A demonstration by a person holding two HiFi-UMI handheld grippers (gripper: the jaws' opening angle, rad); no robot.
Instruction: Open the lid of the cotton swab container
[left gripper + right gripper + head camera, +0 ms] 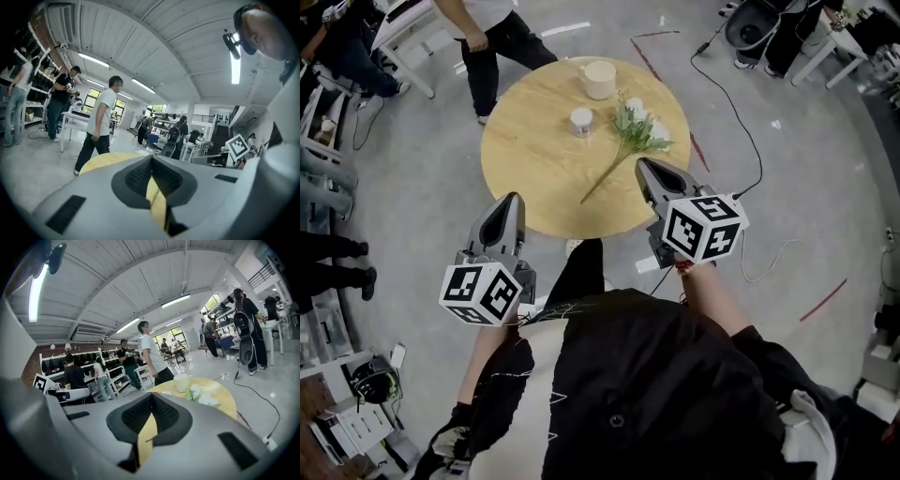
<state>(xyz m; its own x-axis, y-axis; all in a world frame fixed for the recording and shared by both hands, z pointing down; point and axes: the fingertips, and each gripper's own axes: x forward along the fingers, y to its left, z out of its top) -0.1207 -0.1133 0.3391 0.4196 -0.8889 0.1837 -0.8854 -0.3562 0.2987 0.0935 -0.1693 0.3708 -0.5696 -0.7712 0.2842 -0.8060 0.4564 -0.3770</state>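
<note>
Both pairs of jaws are clenched pad to pad with nothing between them. Through the thin slit of the left gripper (pixel 151 162) only a strip of the yellow wooden table (pixel 101 161) shows, and the slit of the right gripper (pixel 150 398) shows the same.

In the head view the left gripper (pixel 515 201) has its tip over the near left rim of the round table (pixel 525 164). The right gripper (pixel 641 166) has its tip over the near right part of the top, just beside the leafy end of a flower sprig (pixel 633 131). The sprig's thin stem runs back between the two tips.

Ahead of both tips, past the sprig and nearer the right tip than the left, the small white cotton swab container (pixel 581 120) stands upright. It is touched by neither gripper; whether its lid is on, and what is inside, is too small to tell.

Farther beyond it, near the far rim, stands a taller cream cup (pixel 600 80), which also appears ahead of the right jaws (pixel 181 383). Its contents cannot be made out.
</note>
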